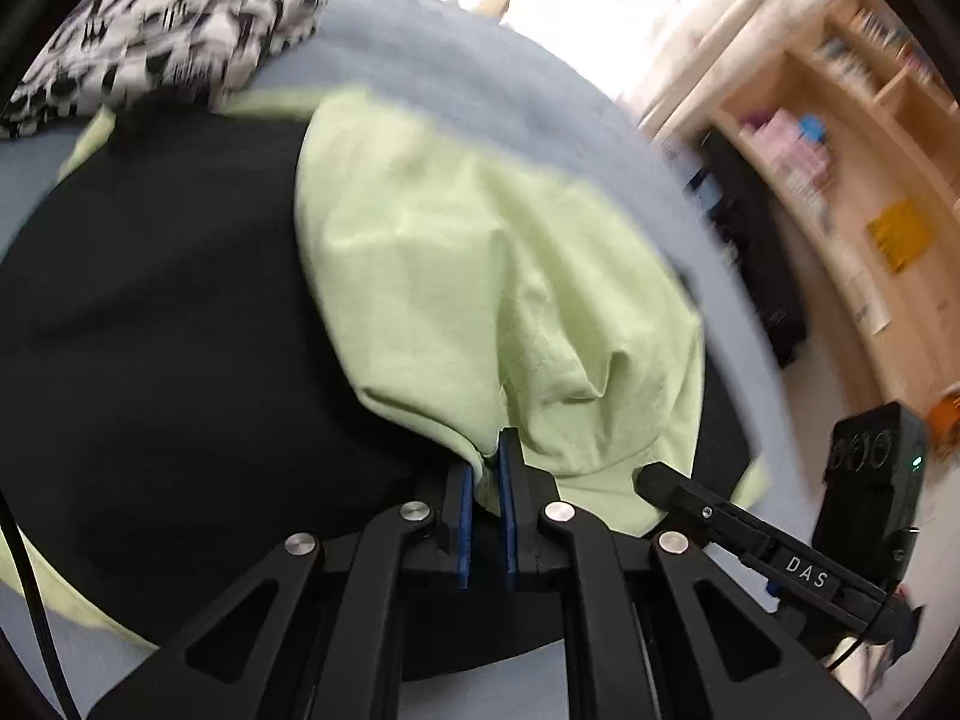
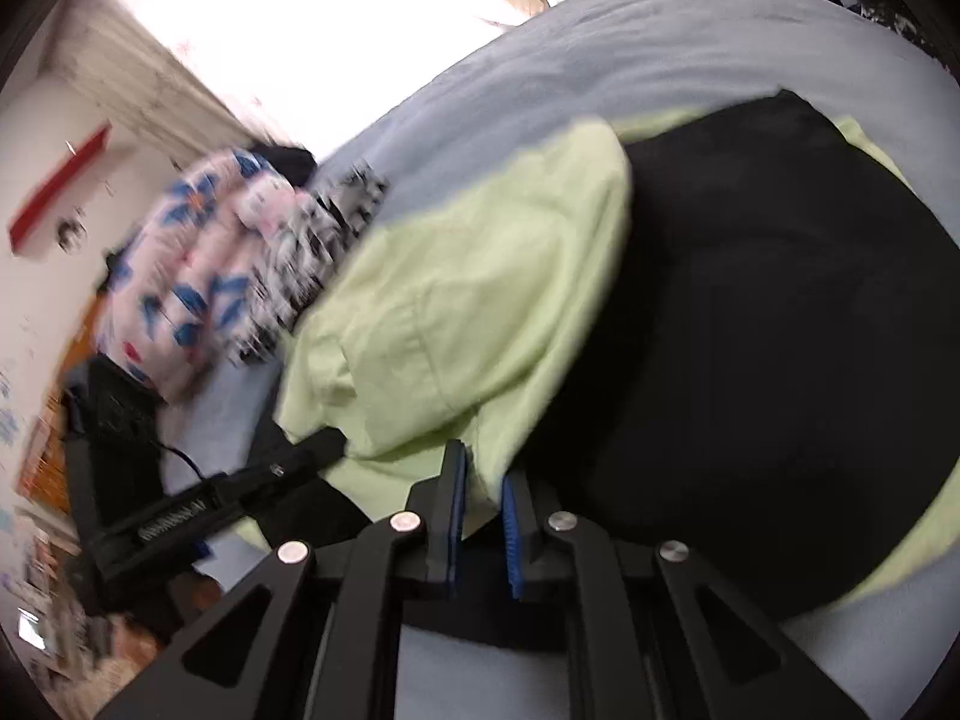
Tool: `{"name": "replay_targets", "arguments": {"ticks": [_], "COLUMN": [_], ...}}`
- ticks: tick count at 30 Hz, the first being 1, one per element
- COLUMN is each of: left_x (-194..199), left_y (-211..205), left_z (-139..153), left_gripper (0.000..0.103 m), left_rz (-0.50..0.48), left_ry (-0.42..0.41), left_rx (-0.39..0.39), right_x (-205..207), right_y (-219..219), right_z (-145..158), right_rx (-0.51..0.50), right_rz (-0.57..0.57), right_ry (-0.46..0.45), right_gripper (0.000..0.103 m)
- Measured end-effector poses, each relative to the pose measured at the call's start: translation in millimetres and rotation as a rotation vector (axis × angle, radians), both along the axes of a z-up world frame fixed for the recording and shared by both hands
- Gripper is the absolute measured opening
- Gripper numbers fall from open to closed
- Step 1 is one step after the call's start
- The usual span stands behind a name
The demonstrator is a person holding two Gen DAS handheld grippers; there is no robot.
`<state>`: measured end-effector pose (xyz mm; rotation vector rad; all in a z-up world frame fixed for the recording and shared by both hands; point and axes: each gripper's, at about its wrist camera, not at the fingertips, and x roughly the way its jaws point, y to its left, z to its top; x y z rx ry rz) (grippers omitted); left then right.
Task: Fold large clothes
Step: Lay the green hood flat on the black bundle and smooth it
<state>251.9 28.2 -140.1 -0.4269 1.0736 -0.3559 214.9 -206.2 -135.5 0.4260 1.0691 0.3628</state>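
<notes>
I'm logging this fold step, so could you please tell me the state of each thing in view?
Left gripper: shut on the light green cotton garment's edge.
Right gripper: shut on the same garment's edge.
Light green cotton garment: partly folded over, lying across the black board.
Flat black folding board: lying on the grey-blue bed cover, partly covered.
Black-and-white patterned cloth: bunched up at the far side.

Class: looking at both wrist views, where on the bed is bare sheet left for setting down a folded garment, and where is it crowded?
Bare blue sheet lies beyond the green garment, toward the bright window, and in a strip below the black board. It is crowded by the patterned clothes pile at the green garment's far corner.
</notes>
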Motion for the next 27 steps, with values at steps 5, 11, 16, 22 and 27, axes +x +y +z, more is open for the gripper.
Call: {"name": "replay_targets", "arguments": {"ticks": [5, 11, 16, 22, 27], "left_x": [-1, -35, -29, 27, 62], "left_y": [-1, 6, 13, -3, -1], "left_z": [-8, 38, 62, 61, 13], "left_gripper": [0.013, 0.036, 0.036, 0.028, 0.025], "left_rz": [-0.007, -0.042, -0.006, 0.017, 0.057], "left_ry": [0.018, -0.130, -0.222, -0.259, -0.128], "left_rx": [-0.024, 0.178, 0.175, 0.140, 0.234], "right_x": [-2, -29, -8, 49, 78], "right_y": [1, 6, 21, 56, 39], "right_z": [-7, 49, 70, 54, 5], "right_rx": [-0.029, -0.279, -0.246, -0.144, -0.255], "right_rz": [-0.029, -0.060, -0.039, 0.020, -0.011], "right_ry": [0.022, -0.147, -0.264, -0.224, -0.114], "right_gripper": [0.015, 0.033, 0.033, 0.029, 0.017]}}
